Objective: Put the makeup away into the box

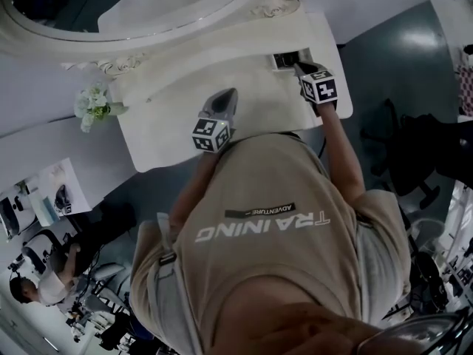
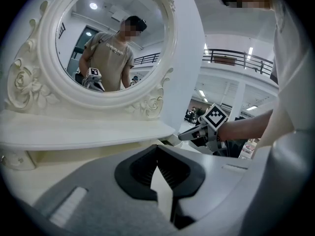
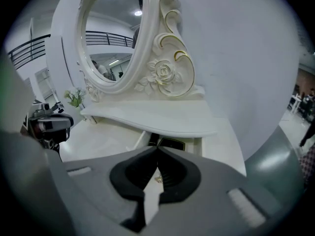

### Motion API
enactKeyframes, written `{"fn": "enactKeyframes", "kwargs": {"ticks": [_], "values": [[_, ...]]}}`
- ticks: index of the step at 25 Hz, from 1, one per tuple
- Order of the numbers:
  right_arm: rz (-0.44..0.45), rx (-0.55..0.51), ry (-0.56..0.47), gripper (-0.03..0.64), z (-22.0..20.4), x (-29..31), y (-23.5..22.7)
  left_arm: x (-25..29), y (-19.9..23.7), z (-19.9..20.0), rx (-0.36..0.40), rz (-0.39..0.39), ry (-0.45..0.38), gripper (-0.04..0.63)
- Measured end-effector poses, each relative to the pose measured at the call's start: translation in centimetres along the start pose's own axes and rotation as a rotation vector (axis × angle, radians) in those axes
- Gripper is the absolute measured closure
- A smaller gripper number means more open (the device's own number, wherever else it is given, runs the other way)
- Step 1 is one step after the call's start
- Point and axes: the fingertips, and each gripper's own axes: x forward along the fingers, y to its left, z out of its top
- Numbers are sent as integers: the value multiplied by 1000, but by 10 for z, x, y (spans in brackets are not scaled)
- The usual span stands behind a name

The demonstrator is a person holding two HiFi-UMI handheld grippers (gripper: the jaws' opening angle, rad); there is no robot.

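Head view: white dressing table (image 1: 170, 124), oval mirror (image 1: 133, 6) behind; left hand-held gripper (image 1: 230, 95), right hand-held gripper (image 1: 297, 66) closed, empty

Dressing table top, mostly bare, closed in at the back by a mirror and a low shelf.

The white tabletop (image 1: 170, 135) is open across its middle and left, with wide room to pass. At the back, an ornate oval mirror (image 1: 133, 21) rises above a shelf (image 3: 147, 117) that overhangs the surface. Beneath it, a small open compartment (image 3: 170, 142) with dark contents leaves only a narrow slot. The right gripper (image 1: 299, 66) sits at that slot's mouth. The left gripper (image 1: 229, 95) is over the table's middle, well apart. White flowers (image 1: 94, 103) stand beside the far left corner. The person's torso (image 1: 273, 220) blocks the near edge.
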Motion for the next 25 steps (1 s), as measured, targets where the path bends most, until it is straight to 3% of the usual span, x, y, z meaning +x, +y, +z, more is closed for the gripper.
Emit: {"fn": "enactKeyframes", "kwargs": {"ticks": [6,16,20,25], "values": [[-14,98,-49,612,-14,-29,5,0,-7,-11,27,-66,27,597],[-131,59,48,612,-74,-71,12,28,-26,-25,13,-204,33,597],[-125,92,26,612,-79,-71,8,30,-30,-25,30,-201,31,597],[-102,59,35,612,-83,-64,-6,27,-30,-30,19,-134,33,597]]}}
